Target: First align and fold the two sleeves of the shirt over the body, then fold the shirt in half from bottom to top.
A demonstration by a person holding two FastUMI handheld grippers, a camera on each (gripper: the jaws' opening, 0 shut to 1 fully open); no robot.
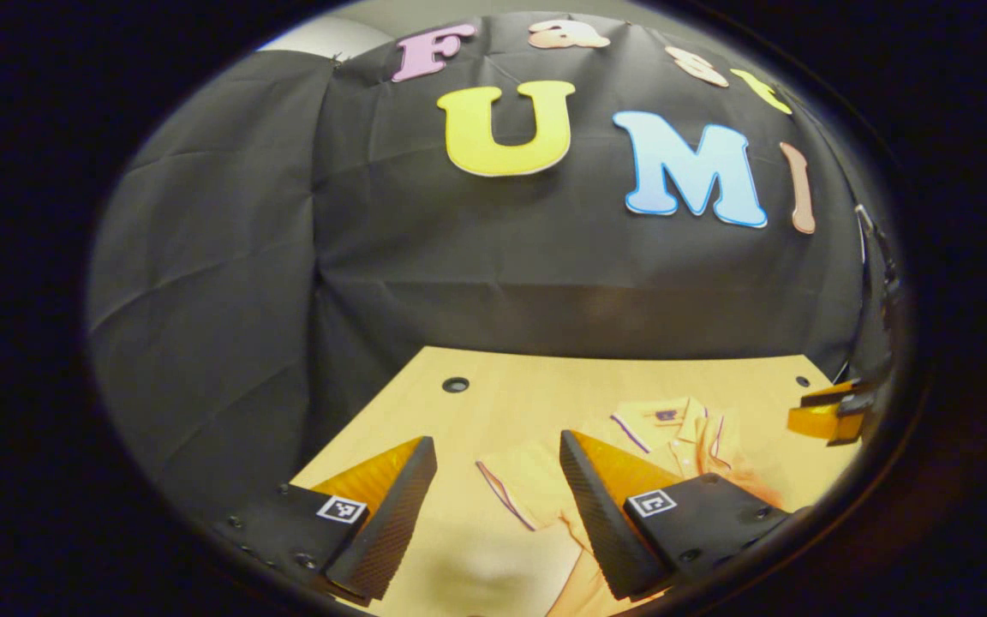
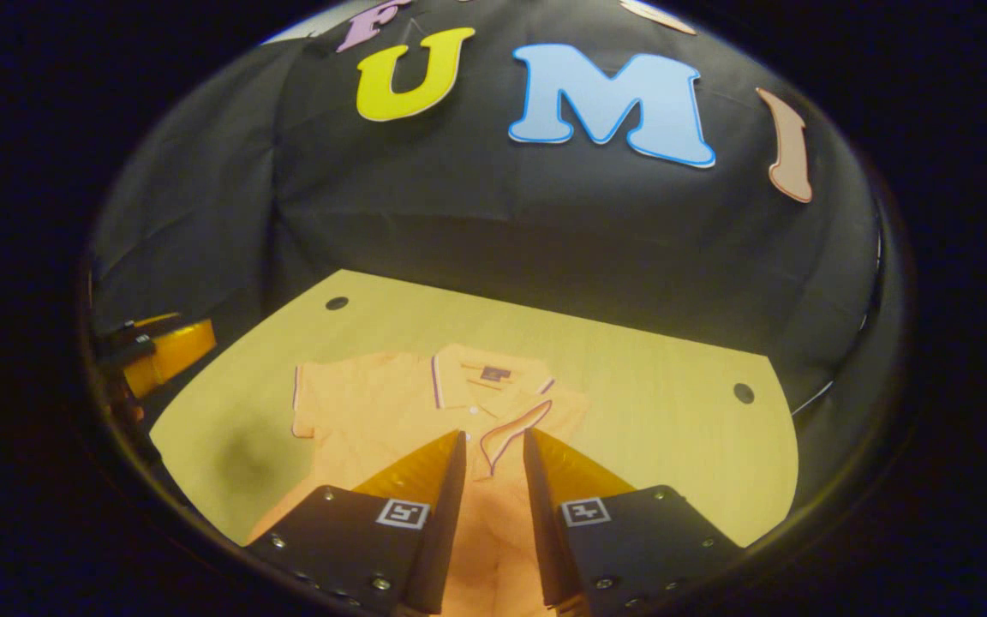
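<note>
An orange polo shirt point(image 2: 373, 411) with purple-trimmed collar and cuffs lies flat on the wooden table point(image 2: 656, 386), collar toward the far wall. One sleeve point(image 2: 519, 428) is folded over the body, its trimmed cuff lying just ahead of my right gripper point(image 2: 493, 434), whose fingers stand a narrow gap apart above the shirt. The other sleeve point(image 2: 314, 398) lies spread out to the side. My left gripper point(image 1: 495, 439) hovers wide open over that spread sleeve point(image 1: 515, 488) of the shirt point(image 1: 673, 428), holding nothing. Each gripper shows at the edge of the other's view: the right gripper point(image 1: 828, 411) and the left gripper point(image 2: 159, 351).
The table has a round hole near each far corner point(image 2: 337, 302) point(image 2: 744, 392). Black cloth walls close in the back and left side. Bare tabletop point(image 1: 476, 411) lies beyond the shirt and to its right point(image 2: 673, 446).
</note>
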